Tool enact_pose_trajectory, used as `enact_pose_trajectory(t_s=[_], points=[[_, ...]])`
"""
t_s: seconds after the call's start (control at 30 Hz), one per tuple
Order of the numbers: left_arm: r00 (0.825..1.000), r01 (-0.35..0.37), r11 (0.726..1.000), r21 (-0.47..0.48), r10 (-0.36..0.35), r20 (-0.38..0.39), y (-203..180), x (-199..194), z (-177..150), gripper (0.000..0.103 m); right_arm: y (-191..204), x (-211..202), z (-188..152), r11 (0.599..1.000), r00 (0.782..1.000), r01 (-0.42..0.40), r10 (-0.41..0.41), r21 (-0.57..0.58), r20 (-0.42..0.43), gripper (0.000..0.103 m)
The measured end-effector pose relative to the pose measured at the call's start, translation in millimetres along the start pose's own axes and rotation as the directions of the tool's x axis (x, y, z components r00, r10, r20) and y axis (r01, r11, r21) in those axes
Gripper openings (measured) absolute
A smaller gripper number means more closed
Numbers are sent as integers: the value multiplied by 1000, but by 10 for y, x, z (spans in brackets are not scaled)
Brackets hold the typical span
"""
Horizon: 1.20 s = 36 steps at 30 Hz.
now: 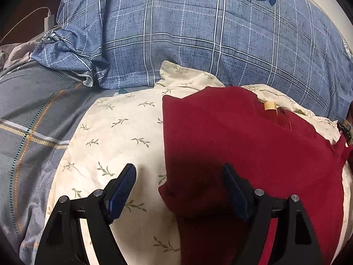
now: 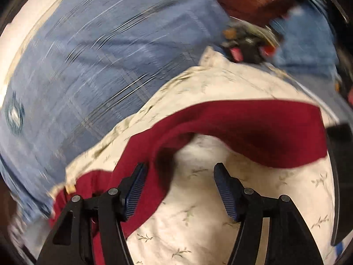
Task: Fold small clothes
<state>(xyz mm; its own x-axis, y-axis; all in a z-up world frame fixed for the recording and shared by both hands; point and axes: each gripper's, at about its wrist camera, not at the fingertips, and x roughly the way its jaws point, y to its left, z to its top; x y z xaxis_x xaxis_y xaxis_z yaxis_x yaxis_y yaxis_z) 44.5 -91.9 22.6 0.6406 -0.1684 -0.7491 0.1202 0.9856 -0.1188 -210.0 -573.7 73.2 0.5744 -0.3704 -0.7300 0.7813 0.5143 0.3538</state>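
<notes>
A dark red garment (image 1: 249,145) lies spread on a cream leaf-print cloth (image 1: 114,132), with a small tan label (image 1: 270,106) near its far edge. My left gripper (image 1: 179,174) is open just above the garment's near left edge, its right finger over the red fabric and its left finger over the cream cloth. In the blurred right wrist view the red garment (image 2: 253,130) shows a raised, folded-over strip. My right gripper (image 2: 179,174) is open and empty over the cream cloth (image 2: 198,220), its left finger beside the red fabric.
A blue plaid duvet (image 1: 187,35) rises behind the cloth. A grey plaid bedsheet (image 1: 26,119) lies to the left, with a white charger and cable (image 1: 48,19) beyond. Dark mixed objects (image 2: 247,42) sit at the far right.
</notes>
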Motion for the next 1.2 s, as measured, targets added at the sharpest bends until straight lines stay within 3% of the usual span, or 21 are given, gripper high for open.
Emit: enact_pose_trajectory(t_s=[0.17,0.4,0.63,0.7,0.73,0.77,0.8,0.93,1.03,1.1,1.2], points=[[1000,0,1000,9,0,-3,-36,13,4,79,-463,-117,-21,980,998,-63,60,187,22,75],[1000,-10,1000,25,11,-14,-71,64,-20,79,-873,-24,-33,895,985,-170,158,413,62,76],[1000,-13,999,34,14,-21,-84,90,-18,79,-1014,31,39,845,981,-161,83,510,173,74],[1000,-14,999,37,15,-24,-90,105,-15,79,-1012,55,73,855,982,-141,58,499,179,68],[1000,-14,999,37,15,-25,-88,107,-17,79,-999,52,94,864,982,-126,40,488,183,59],[1000,-14,999,37,15,-24,-88,106,-16,79,-988,52,124,875,983,-106,21,473,181,29],[1000,-13,999,37,14,-24,-84,101,-14,79,-980,62,157,886,984,-98,18,454,177,6],[1000,-10,1000,26,10,-17,-51,63,-2,79,-933,-187,283,923,976,-77,-8,377,218,6],[1000,-9,1000,10,9,-8,-24,22,7,79,-784,-623,419,960,949,-59,-31,275,313,6],[1000,-4,1000,-3,4,2,-7,-19,10,79,-609,-946,524,978,927,-69,-9,195,375,6],[1000,4,1000,-25,-4,20,30,-84,14,79,-219,-1247,614,994,911,-94,61,62,407,6]])
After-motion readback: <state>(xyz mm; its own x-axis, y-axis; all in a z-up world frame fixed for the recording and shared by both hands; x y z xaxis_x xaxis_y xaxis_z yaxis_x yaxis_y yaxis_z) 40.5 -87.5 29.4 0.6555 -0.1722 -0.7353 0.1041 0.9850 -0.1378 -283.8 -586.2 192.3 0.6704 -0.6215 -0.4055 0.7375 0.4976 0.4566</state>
